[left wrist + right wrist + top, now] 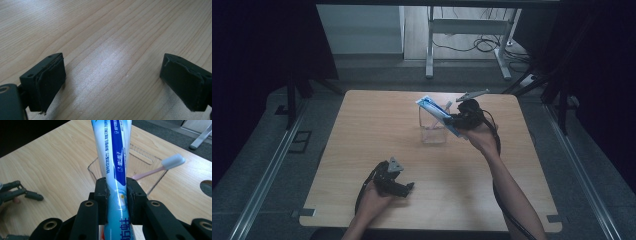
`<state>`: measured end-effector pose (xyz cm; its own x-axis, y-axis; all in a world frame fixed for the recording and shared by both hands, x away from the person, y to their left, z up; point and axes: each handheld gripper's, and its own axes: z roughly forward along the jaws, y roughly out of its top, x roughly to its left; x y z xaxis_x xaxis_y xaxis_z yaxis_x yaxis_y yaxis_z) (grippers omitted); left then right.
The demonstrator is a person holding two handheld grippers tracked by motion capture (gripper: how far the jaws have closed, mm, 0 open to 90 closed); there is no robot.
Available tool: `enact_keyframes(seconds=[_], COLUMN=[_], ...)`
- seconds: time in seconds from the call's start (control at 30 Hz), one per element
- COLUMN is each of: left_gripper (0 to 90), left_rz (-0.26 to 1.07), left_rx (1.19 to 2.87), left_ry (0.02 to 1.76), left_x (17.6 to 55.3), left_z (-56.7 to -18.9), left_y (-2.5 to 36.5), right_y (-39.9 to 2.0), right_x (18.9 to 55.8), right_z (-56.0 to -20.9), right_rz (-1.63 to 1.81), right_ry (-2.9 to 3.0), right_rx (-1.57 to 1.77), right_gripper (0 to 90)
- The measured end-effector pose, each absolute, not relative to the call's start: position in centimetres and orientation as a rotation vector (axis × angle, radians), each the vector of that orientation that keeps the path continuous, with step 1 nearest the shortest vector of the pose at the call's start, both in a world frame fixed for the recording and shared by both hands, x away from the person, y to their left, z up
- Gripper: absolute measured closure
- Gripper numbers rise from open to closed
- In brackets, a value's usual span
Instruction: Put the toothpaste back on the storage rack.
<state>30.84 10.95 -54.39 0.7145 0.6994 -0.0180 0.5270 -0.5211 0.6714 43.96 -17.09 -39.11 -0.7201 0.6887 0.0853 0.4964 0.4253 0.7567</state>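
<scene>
On the left of the high view, the left gripper (404, 187) rests low on the counter (362, 130) near the person's edge, well apart from the work. In the left gripper view its jaws stand wide apart with nothing but bare wood grain between them.

Toward the middle sits a clear plastic cup (433, 131), square-walled, with a pink toothbrush (160, 168) leaning inside it, white head poking above the rim. The cup looks light and thin, so a sideways knock could probably slide or tip it.

Further right, the right gripper (455, 120) holds a blue-and-white toothpaste tube (113, 157) tilted over the cup, its far end above the opening. In the right gripper view the jaws are closed on the tube's lower body, pads pressing both sides. The tube is likely light and soft: its glossy skin may slip, and a hard squeeze would dent it or push paste toward the cap. The firmer shoulder near the cap seems the safest place to take hold; the present mid-body grip looks adequate while pressure stays gentle
</scene>
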Motion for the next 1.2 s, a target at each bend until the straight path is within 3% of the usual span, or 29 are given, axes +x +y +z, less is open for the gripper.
enact_keyframes(seconds=[1.2], left_gripper=[6.3], left_rz=[0.335], left_rx=[2.249], left_ry=[0.926], left_x=[30.8], left_z=[-54.4], left_y=[10.9], right_y=[-12.1], right_x=[49.3], right_z=[-40.1], right_rz=[1.206], right_ry=[2.405], right_rx=[1.056], right_gripper=[74.1])
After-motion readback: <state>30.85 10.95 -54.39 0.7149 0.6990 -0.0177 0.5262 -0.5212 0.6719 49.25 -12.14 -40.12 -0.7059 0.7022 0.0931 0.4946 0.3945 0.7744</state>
